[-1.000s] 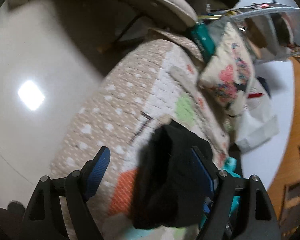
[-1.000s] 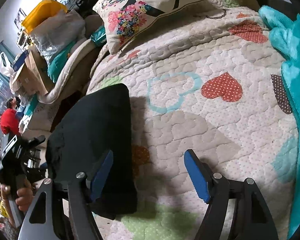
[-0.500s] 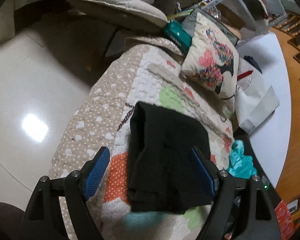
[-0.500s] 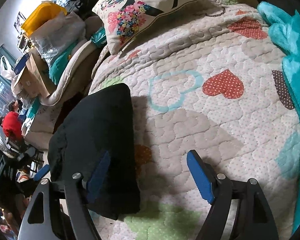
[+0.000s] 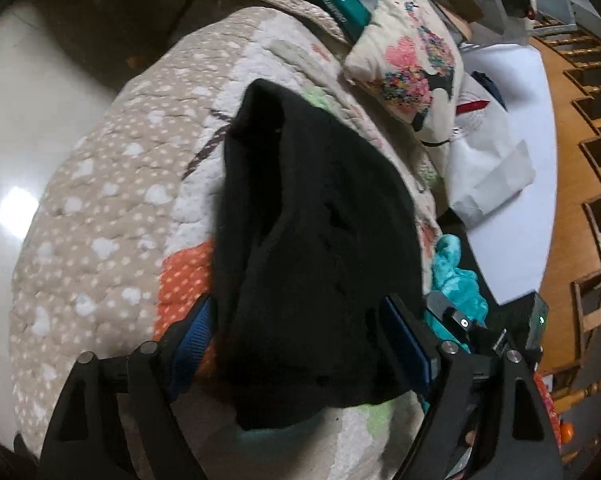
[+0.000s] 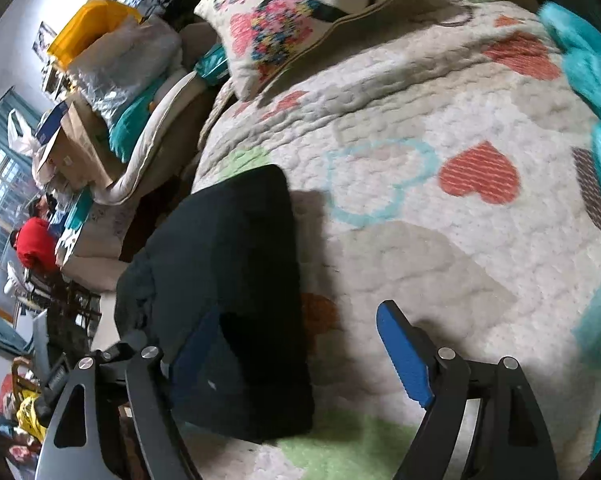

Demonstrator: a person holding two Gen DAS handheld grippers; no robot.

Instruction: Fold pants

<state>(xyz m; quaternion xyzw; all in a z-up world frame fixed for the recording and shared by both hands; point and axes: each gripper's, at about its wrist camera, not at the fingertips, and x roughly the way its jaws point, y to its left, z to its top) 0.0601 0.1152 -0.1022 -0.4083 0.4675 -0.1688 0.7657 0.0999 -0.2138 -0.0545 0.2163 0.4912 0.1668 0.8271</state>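
Observation:
The black pants lie folded in a thick bundle on the heart-patterned quilt, near its left edge. My left gripper hangs low over the bundle's near end. Its jaws are opening, with the bundle between the blue pads and no clear squeeze on the cloth. In the right wrist view the pants sit at lower left. My right gripper is over their right edge, jaws opening. One of its fingers is above the cloth, and the other is above bare quilt.
A flowered pillow rests at the head of the bed. A teal fleece blanket lies along the right side. A white bag and wooden railing are beyond the bed. Shiny floor drops off left; boxes and bags pile up there.
My left gripper has moved in and down toward the pants while rolling, so the bundle now lies between its fingers. The right gripper has stayed nearly still, its jaws a little wider.

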